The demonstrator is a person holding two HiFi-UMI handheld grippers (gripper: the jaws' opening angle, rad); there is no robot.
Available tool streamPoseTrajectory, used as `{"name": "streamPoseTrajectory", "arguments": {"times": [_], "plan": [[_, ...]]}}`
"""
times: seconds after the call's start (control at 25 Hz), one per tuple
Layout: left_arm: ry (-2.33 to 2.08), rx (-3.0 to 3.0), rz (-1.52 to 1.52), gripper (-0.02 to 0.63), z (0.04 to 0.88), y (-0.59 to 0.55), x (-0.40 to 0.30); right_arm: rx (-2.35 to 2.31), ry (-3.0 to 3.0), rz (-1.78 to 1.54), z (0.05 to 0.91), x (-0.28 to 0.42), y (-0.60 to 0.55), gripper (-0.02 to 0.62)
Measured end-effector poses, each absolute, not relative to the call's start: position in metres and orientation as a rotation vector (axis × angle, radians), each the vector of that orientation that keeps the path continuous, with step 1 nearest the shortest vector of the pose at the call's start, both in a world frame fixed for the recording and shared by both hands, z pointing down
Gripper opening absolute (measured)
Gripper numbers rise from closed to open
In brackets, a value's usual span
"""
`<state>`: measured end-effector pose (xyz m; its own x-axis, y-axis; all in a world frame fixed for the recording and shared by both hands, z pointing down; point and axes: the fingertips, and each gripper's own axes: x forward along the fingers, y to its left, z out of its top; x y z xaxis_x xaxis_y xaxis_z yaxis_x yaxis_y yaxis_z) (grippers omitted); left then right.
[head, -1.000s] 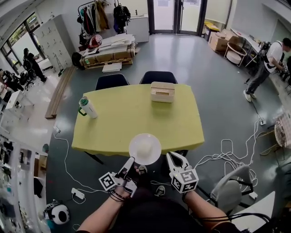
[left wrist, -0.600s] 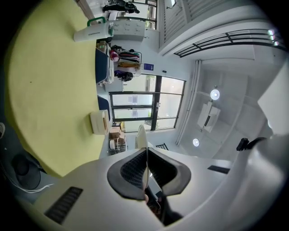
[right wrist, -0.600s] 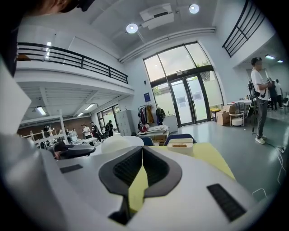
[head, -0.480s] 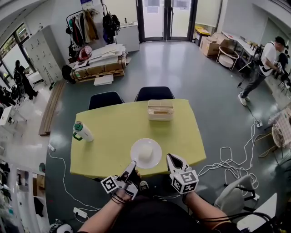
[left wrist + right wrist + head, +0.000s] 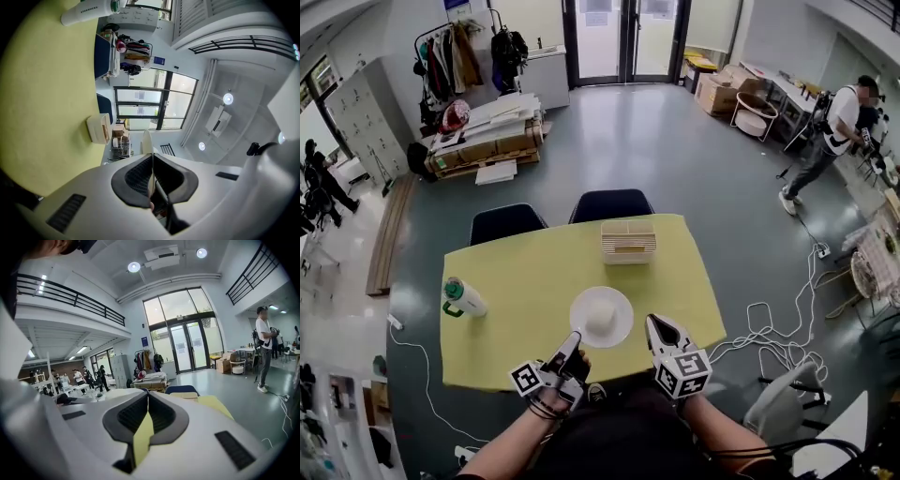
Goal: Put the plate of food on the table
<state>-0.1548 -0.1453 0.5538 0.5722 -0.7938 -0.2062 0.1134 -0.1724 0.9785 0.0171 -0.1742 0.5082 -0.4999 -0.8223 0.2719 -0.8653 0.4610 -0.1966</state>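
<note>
A white plate (image 5: 619,302) with a pale mound of food (image 5: 600,315) is over the near middle of the yellow table (image 5: 534,281). My left gripper (image 5: 573,339) is shut on the plate's near rim. In the left gripper view the rim shows as a thin white edge (image 5: 146,140) between the closed jaws of the left gripper (image 5: 151,161). I cannot tell whether the plate rests on the table. My right gripper (image 5: 657,325) is just right of the plate, shut and holding nothing. The right gripper (image 5: 147,401) shows only a sliver of table (image 5: 213,404) between its jaws.
A white bottle with a green cap (image 5: 461,297) lies at the table's left side. A slatted cream box (image 5: 628,241) stands at the far edge, with two dark chairs (image 5: 612,203) behind it. Cables (image 5: 769,328) trail on the floor to the right. A person (image 5: 825,131) walks at the far right.
The plate, held by my left gripper, has moved forward from the table's near edge to over its near middle. My right gripper has come along beside it, still shut.
</note>
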Motion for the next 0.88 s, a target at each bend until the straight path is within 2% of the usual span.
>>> {"name": "streamPoseTrajectory", "arguments": {"times": [0.4,0.88], "plan": [[-0.626,1.503,-0.907,0.017,0.574,-0.172,-0.153,1.439,-2.573,0.485,0.516,0.018,-0.205,0.012],[-0.661,1.462,-0.925,0.017,0.623,-0.205,-0.133,1.432,-2.521,0.549,0.545,0.055,-0.222,0.012]]}}
